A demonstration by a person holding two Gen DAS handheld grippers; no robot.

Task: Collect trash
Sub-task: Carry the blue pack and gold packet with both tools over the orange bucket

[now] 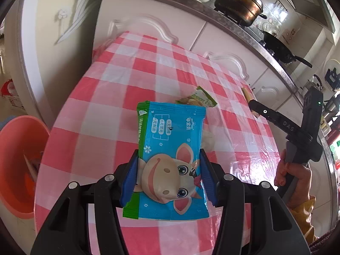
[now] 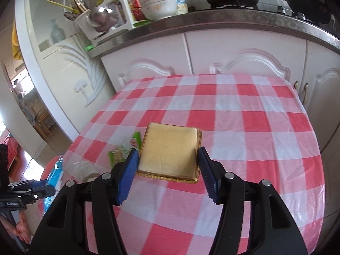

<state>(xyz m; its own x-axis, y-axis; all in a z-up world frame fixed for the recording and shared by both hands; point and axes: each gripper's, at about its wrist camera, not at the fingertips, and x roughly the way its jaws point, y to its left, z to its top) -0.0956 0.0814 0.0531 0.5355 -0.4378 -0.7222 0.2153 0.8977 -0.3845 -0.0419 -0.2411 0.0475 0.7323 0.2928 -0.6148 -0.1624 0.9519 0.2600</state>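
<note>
My left gripper (image 1: 169, 152) is shut on a blue snack wrapper (image 1: 172, 131) printed with a cartoon cow, held above the checked table (image 1: 119, 97). In the right wrist view my right gripper (image 2: 168, 149) is shut on a flat gold plastic tray (image 2: 170, 146), also held over the table (image 2: 255, 127). A green wrapper (image 1: 201, 98) lies on the cloth beyond the blue one, with a crumpled white tissue (image 1: 207, 138) beside it. Both also show in the right wrist view: green wrapper (image 2: 127, 146), tissue (image 2: 85, 167). The left gripper and its blue wrapper (image 2: 55, 174) sit at that view's left edge.
A pink basin (image 1: 17, 165) holding some scraps stands low, off the table's left side. White cabinets (image 2: 233, 53) and a steel counter (image 2: 212, 21) with pots, bowls and bottles run behind the table. A hand (image 1: 295, 176) grips the right tool's handle.
</note>
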